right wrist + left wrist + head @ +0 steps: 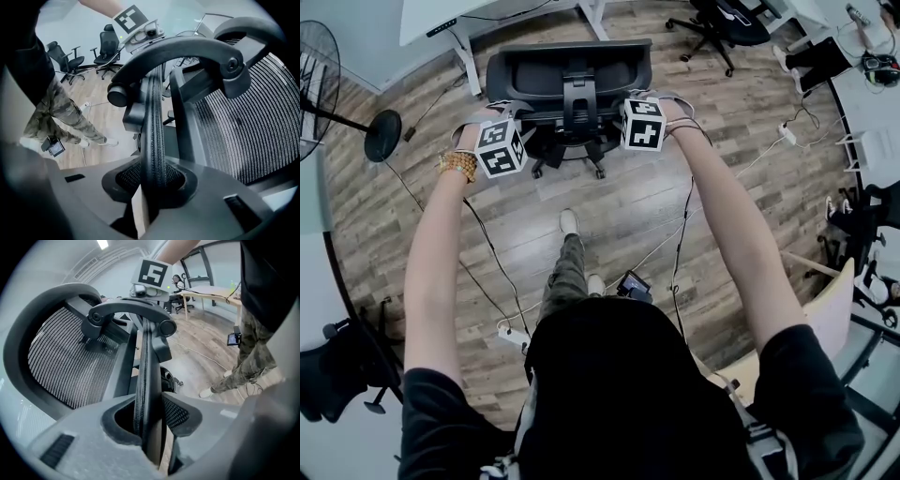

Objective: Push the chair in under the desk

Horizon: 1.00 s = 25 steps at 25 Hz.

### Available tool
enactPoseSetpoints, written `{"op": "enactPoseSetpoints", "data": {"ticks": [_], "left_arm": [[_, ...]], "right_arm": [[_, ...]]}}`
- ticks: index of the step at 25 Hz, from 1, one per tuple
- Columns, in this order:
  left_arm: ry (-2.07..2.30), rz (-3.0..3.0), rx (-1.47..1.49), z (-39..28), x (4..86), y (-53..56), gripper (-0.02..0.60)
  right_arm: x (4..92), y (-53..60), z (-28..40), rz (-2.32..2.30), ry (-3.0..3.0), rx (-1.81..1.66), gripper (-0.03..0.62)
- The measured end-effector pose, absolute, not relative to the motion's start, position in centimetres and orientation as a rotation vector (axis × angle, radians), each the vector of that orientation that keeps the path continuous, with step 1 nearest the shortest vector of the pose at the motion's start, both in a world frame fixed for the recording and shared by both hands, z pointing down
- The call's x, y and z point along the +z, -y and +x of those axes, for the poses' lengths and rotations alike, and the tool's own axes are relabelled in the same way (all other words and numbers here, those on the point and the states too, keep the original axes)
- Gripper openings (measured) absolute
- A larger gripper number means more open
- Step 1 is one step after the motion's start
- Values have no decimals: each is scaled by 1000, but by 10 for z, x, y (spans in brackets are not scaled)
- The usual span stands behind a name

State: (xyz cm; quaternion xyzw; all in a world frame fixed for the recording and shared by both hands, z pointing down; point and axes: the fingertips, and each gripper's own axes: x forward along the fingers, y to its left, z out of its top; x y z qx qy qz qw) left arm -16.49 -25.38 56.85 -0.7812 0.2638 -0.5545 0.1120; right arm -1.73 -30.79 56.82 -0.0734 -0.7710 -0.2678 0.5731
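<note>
2 spots on chair [567, 84] rim clamped: left gripper [149, 420] and right gripper [152, 180] each closed on it, spread apart for straight push; desk [431, 14] just beyond chair.

The black office chair [567, 70], mesh-backed with a curved rear frame, stands upright on castors on the wood floor, its front toward the white bench [441, 14], just beside its near edge.

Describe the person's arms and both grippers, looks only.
Left gripper and right gripper: grey bodies, black textured pads, each topped by a white cube with black square markers. Black short sleeves, beaded bracelet on left wrist, black cable beside right arm.
</note>
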Motion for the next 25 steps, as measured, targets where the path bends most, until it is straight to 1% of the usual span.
{"op": "enactPoseSetpoints", "data": {"ticks": [13, 19, 25], "left_arm": [[-811, -2265, -1631, -190, 568, 302, 132], [-810, -2282, -1643, -214, 568, 333, 130], [-813, -2253, -1628, -219, 571, 341, 124]], "right_arm": [[568, 360, -45, -197, 1809, -643, 84], [568, 393, -69, -213, 1807, -641, 84], [572, 401, -75, -213, 1808, -647, 84]]}}
